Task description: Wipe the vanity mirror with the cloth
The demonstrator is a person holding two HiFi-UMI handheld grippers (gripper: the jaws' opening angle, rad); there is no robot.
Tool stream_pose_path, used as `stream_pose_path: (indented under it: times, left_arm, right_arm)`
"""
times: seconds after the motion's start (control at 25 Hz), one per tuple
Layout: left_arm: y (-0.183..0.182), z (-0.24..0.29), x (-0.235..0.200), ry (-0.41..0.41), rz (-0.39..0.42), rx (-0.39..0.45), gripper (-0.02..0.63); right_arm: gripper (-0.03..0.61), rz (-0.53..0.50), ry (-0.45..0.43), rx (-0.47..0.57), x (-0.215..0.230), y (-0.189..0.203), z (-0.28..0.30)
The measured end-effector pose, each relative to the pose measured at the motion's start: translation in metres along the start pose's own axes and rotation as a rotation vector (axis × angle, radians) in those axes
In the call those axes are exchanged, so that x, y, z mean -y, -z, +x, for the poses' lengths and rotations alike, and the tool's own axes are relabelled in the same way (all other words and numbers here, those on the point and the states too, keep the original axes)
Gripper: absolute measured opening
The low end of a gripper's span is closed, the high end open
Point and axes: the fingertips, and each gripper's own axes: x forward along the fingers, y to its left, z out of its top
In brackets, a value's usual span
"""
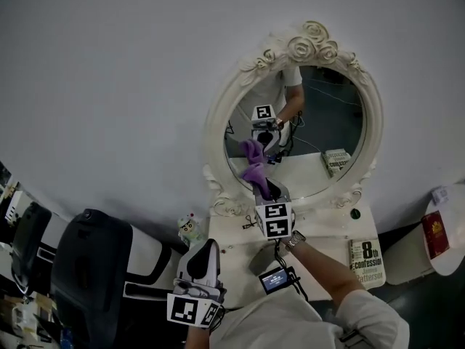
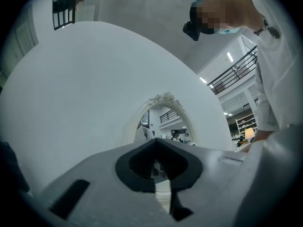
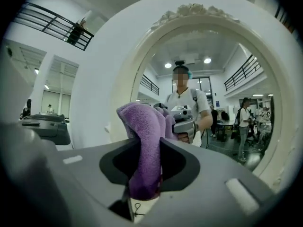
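Right gripper clamps the purple cloth at the mirror's 8 o'clock, left gripper idles pinched empty, so most glass probably remains unwiped.

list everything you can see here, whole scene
vanity mirror: one, white carved oval frame, on table
vanity table: one, white, against wall
cloth: one, purple, up at the mirror glass
book: one, pale cover, table's right end
figurine: one, small, pale, table's left end
chair: one, black, left of table
red book: one, far right
left gripper: jaws together, empty, held low
right gripper: shut on cloth
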Motion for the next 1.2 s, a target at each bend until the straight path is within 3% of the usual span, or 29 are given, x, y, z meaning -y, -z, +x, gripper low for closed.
stream_pose_path:
  times: [0.2,0.4,0.68,1.2]
  left_arm:
    - [-0.004,-0.023,-0.024,-0.088,0.016,-0.011,0.008]
    - [-0.002,-0.021,-0.020,-0.090,0.027,-0.031,0.008]
    - [0.011,0.011,0.014,-0.002,0.002,-0.042,0.008]
    - [0.035,0.076,0.100,0.207,-0.089,-0.012,0.007]
  right_arm:
    - [0.109,0.069,-0.029,-0.091,-0.023,0.031,0.031]
    - [0.109,0.123,0.019,-0.089,0.006,0.032,0.038]
    - [0.109,0.136,0.130,-0.055,0.081,0.030,0.006]
    - [0.110,0.151,0.485,-0.093,0.277,0.053,-0.089]
